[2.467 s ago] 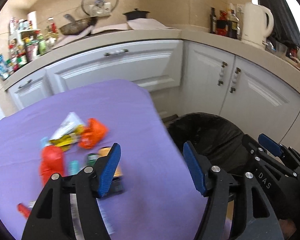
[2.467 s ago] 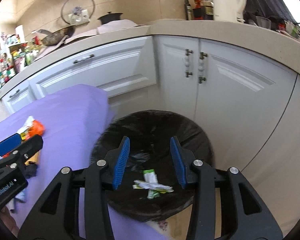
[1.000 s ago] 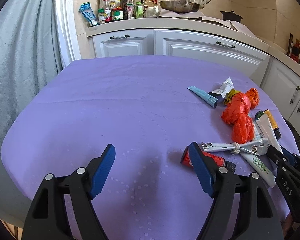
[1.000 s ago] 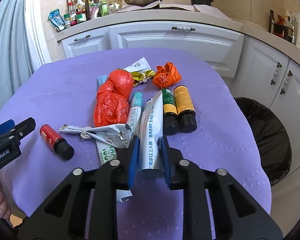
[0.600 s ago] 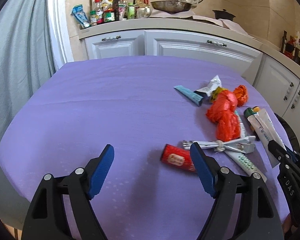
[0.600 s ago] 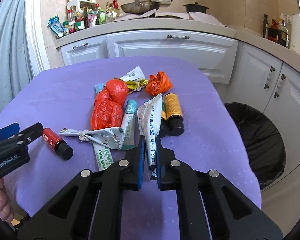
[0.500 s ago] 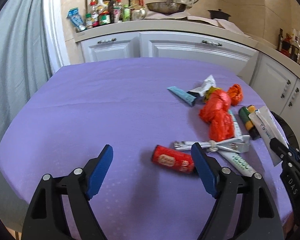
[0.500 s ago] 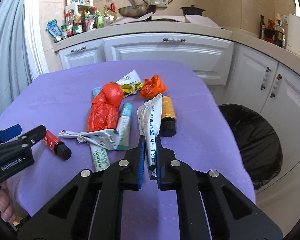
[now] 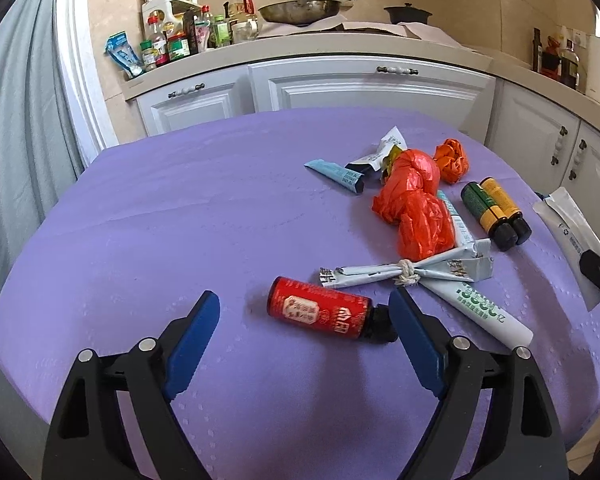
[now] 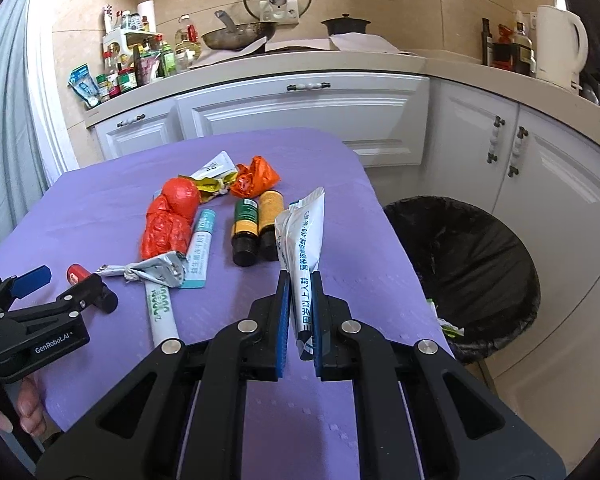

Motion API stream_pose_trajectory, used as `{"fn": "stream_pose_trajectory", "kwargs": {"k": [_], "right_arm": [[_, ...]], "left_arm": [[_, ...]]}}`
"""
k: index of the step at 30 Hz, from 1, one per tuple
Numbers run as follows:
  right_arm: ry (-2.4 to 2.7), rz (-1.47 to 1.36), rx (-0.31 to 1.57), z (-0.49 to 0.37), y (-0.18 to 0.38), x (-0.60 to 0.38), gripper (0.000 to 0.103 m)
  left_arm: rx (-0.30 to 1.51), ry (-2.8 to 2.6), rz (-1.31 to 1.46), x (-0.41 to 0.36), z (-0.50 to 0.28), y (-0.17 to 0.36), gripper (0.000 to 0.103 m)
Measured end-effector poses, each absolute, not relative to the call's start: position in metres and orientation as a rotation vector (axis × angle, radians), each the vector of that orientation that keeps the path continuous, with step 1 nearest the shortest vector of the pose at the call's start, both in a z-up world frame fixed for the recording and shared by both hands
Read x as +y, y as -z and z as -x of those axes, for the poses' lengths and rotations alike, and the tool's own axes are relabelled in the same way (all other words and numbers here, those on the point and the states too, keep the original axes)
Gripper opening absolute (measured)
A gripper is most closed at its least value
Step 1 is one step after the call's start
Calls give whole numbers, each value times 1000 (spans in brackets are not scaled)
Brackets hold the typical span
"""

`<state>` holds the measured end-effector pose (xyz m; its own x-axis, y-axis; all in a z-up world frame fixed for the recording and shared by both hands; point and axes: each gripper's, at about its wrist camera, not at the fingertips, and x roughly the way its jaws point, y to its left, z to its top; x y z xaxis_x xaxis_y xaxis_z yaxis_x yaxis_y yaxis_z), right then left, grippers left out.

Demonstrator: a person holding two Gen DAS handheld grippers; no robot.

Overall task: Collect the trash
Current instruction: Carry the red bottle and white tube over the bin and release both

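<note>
Left wrist view: my left gripper (image 9: 304, 316) is opening, its jaws wide around 1 red bottle (image 9: 320, 314) lying on the purple bench (image 9: 180, 208), pads not pressing it. At 1 o'clock lie 2 dark bottles (image 9: 494, 216).

Right wrist view: my right gripper (image 10: 300, 296) is clamped on 1 white tube (image 10: 306, 248). At 3 o'clock, the black bin (image 10: 472, 264) holds some scraps.

purple table (image 9: 180, 220), scattered trash (image 9: 412, 208)
</note>
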<state>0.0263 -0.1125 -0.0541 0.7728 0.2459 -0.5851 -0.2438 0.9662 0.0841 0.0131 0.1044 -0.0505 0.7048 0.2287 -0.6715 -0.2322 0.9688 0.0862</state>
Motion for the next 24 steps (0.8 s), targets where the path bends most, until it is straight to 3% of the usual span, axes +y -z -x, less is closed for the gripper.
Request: {"fn": "stream_pose_trajectory", "kwargs": {"k": [24], "right_arm": [[-239,-3,641,-30,56,-113,10]], "left_arm": [[749,-120,-61,102,-20,58,85]]}}
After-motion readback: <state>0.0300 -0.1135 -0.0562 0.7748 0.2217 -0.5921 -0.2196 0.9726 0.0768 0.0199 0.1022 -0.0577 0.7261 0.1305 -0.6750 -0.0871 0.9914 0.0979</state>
